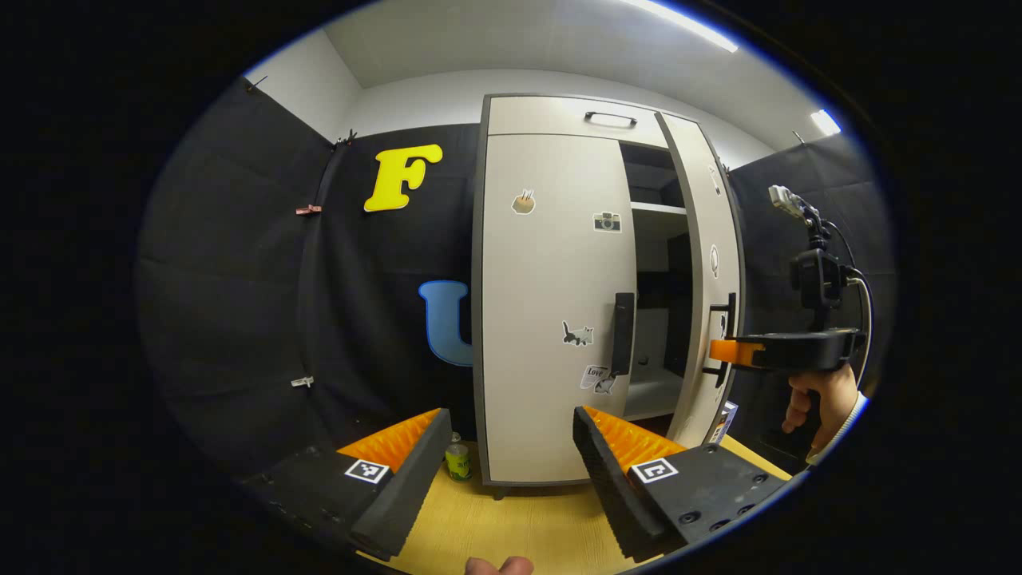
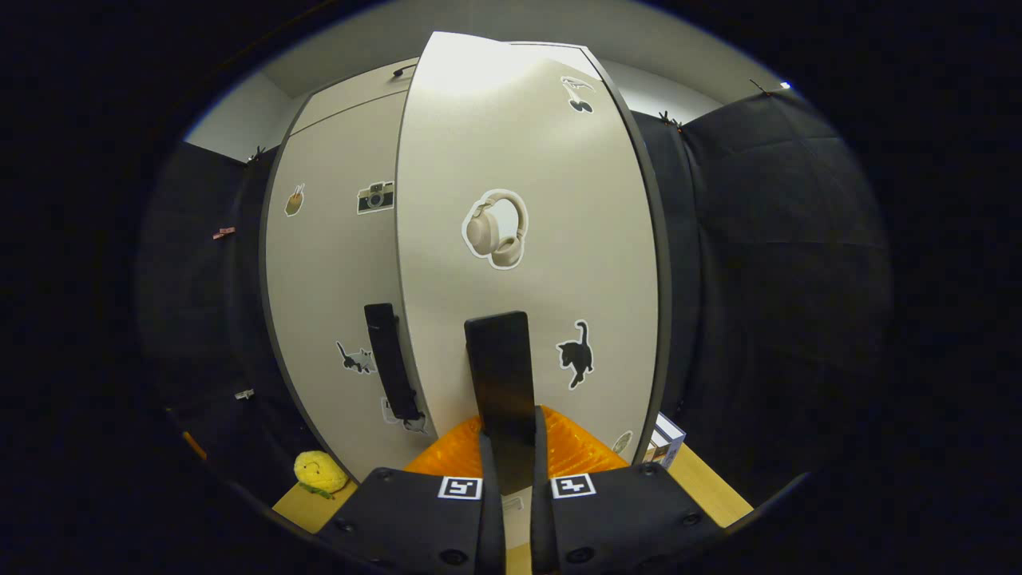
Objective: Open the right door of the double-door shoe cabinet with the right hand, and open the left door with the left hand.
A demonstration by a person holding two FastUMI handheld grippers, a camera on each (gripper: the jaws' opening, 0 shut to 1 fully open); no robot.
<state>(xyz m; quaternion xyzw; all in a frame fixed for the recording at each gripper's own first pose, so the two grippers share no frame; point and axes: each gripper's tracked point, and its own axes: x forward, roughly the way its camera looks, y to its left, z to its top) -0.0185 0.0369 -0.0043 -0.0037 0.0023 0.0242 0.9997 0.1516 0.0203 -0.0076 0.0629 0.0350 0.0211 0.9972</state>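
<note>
One legible word: "Love", on a small white speech-bubble sticker (image 1: 593,374) low on the closed beige left cabinet door (image 1: 551,319), just below its black vertical handle (image 1: 623,333).

You have a small green can (image 1: 458,461) standing on the wooden tabletop (image 1: 511,523), just beside the cabinet's lower left corner. A yellow plush toy (image 2: 320,472) lies on the same surface, left of the cabinet. A small white box (image 2: 665,439) sits by its right side.
</note>
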